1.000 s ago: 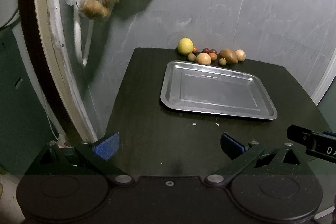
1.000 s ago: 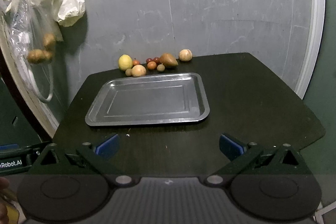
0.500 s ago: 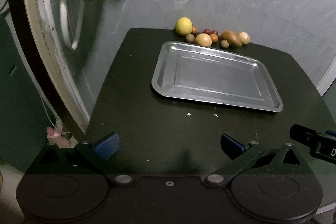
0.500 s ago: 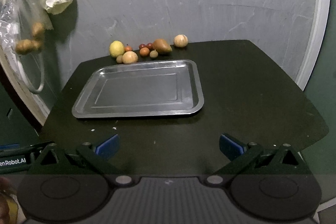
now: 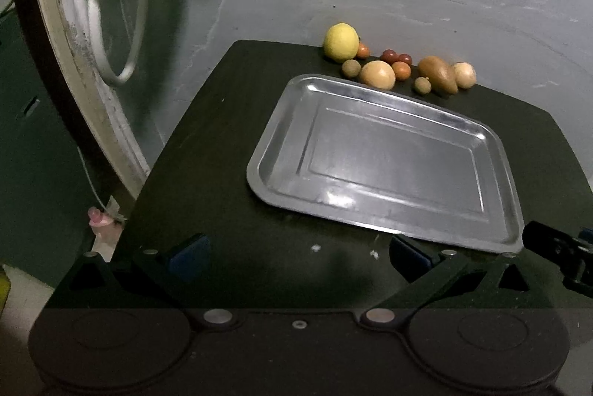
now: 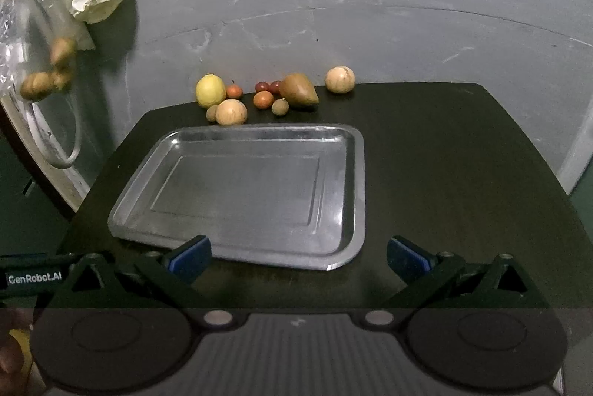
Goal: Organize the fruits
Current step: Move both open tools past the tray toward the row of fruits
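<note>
Both my grippers open, nothing held.
My left gripper (image 5: 298, 253) and right gripper (image 6: 298, 253) face one metal tray (image 6: 237, 192); ten fruits lie behind it on the table (image 6: 444, 173): one lemon (image 6: 210, 90), one brown pear-shaped fruit (image 6: 298, 90), eight smaller round ones.
</note>
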